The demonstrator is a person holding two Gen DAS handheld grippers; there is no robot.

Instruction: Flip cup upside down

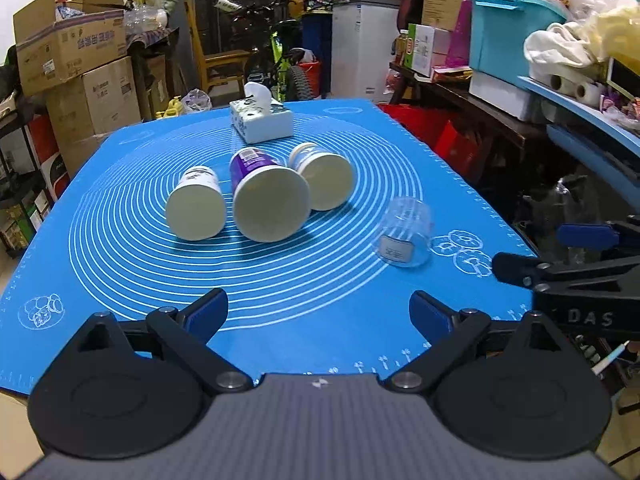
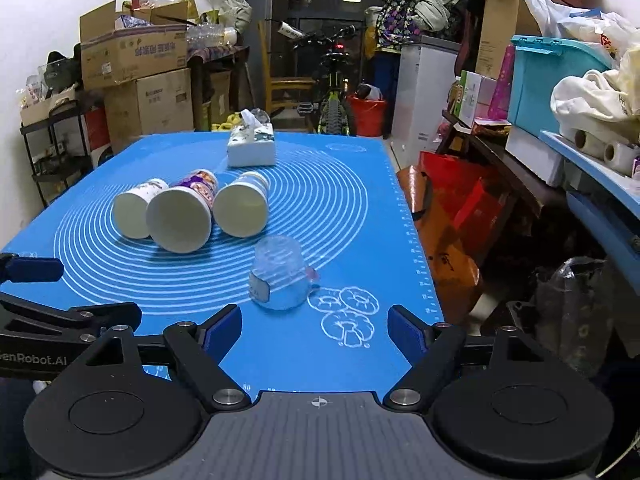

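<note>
Three paper cups lie on their sides on the blue mat (image 1: 120, 280), mouths toward me: a white one (image 1: 196, 210), a purple one (image 1: 270, 202) and another white one (image 1: 326, 178). They also show in the right wrist view (image 2: 134, 210) (image 2: 180, 220) (image 2: 242, 204). A clear glass cup (image 1: 404, 236) (image 2: 280, 276) with a label stands mouth down at the mat's right. My left gripper (image 1: 318, 312) is open and empty near the front edge. My right gripper (image 2: 316, 332) is open and empty, just in front of the glass cup; it also shows in the left wrist view (image 1: 532, 254).
A tissue box (image 1: 262, 120) (image 2: 251, 148) sits at the far middle of the mat. Cardboard boxes (image 1: 72, 60) stack at the left, a bicycle (image 2: 332, 92) stands behind, and cluttered shelves with a teal bin (image 2: 552, 84) line the right.
</note>
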